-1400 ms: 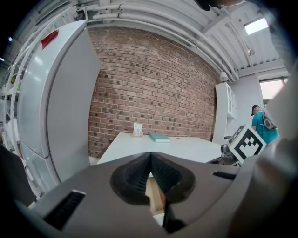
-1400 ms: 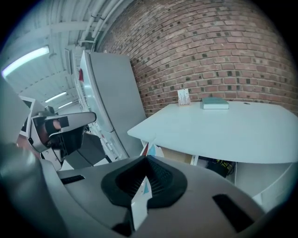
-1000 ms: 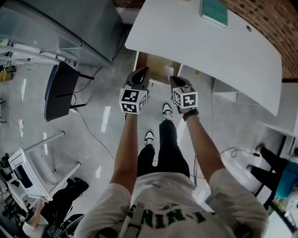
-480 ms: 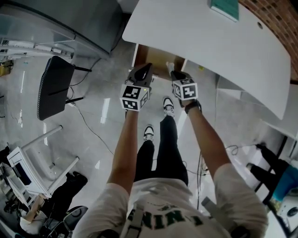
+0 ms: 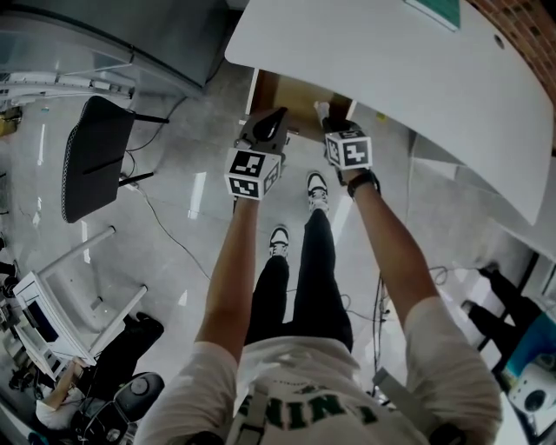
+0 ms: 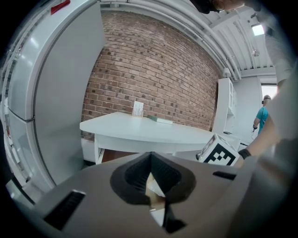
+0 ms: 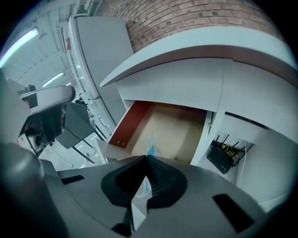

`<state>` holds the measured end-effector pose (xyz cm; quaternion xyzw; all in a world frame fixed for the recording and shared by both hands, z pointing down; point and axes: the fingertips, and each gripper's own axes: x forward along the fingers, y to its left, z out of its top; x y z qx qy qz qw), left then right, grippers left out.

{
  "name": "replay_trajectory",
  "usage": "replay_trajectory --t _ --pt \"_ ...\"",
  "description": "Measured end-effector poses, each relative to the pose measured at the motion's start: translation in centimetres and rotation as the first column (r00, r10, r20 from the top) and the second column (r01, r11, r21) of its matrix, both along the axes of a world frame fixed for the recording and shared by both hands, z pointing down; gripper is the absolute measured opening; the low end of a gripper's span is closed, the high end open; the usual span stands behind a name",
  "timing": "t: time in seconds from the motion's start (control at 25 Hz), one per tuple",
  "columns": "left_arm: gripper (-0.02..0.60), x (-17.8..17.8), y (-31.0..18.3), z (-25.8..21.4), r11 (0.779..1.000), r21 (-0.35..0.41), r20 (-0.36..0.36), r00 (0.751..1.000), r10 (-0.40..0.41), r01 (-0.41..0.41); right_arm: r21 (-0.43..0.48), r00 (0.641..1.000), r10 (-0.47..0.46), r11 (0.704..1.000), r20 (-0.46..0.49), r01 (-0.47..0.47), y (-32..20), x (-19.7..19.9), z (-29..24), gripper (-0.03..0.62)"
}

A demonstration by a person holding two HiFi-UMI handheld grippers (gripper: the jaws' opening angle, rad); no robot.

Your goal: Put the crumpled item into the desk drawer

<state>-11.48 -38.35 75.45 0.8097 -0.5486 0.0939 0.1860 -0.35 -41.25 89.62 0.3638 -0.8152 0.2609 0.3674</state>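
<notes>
The desk drawer (image 5: pixel 295 94) stands pulled open under the white desk (image 5: pixel 391 61); its brown inside (image 7: pixel 167 128) looks bare. My right gripper (image 5: pixel 327 118) hangs just in front of the drawer's open front, shut on the crumpled item (image 5: pixel 321 108). That item is a thin white and pale blue scrap (image 7: pixel 152 148) that sticks out past the closed jaws (image 7: pixel 146 160). My left gripper (image 5: pixel 277 116) is level with it, a little to the left, at the drawer's front edge. Its jaws (image 6: pixel 150 155) meet with nothing clearly between them.
A green book (image 5: pixel 434 10) lies on the desk top. A black router (image 7: pixel 223 158) hangs under the desk to the drawer's right. A grey cabinet (image 5: pixel 130 35) stands at the left, a black office chair (image 5: pixel 91 156) beside it. The person's shoes (image 5: pixel 317 187) are below the grippers.
Both grippers have moved forward and closer to the open drawer, the right one still carrying the crumpled item. The jaws have not changed.
</notes>
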Motion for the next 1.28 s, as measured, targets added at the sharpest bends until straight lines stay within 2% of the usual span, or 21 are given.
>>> replay_trajectory --t 0.52,0.56,0.6,0.64,0.8,1.04,1.28 --pt "0.0 -0.1 1.0 1.0 1.0 -0.019 -0.011 1.0 -0.022 0.022 -0.017 0.996 -0.06 0.998 -0.067 0.059 -0.3 0.0 2.2 0.006" --pt "0.0 -0.1 1.0 1.0 1.0 -0.018 -0.012 1.0 -0.023 0.023 -0.006 0.996 -0.06 0.998 -0.069 0.06 -0.3 0.0 2.1 0.031" --pt "0.0 -0.2 1.1 0.9 1.0 -0.018 -0.013 1.0 -0.025 0.025 0.004 0.996 -0.063 0.998 -0.062 0.063 -0.4 -0.1 2.0 0.115" --pt "0.0 -0.3 1.2 0.8 0.999 -0.018 -0.014 1.0 -0.028 0.028 0.012 0.997 -0.067 0.998 -0.047 0.067 -0.3 -0.3 1.7 0.138" --pt "-0.001 -0.7 1.3 0.4 0.999 -0.023 -0.013 0.999 -0.039 0.039 0.017 0.997 -0.077 0.997 -0.005 0.077 0.0 -0.7 0.8 0.15" --pt "0.0 -0.7 1.9 -1.4 0.999 -0.009 -0.011 0.999 -0.039 0.039 0.048 0.999 -0.045 0.998 0.031 0.043 0.4 -0.4 -2.2 0.152" --pt "0.0 -0.4 3.0 -4.2 1.0 0.007 -0.007 1.0 -0.027 0.027 0.107 0.997 -0.039 0.994 0.062 0.032 1.5 -0.3 -6.5 0.15"
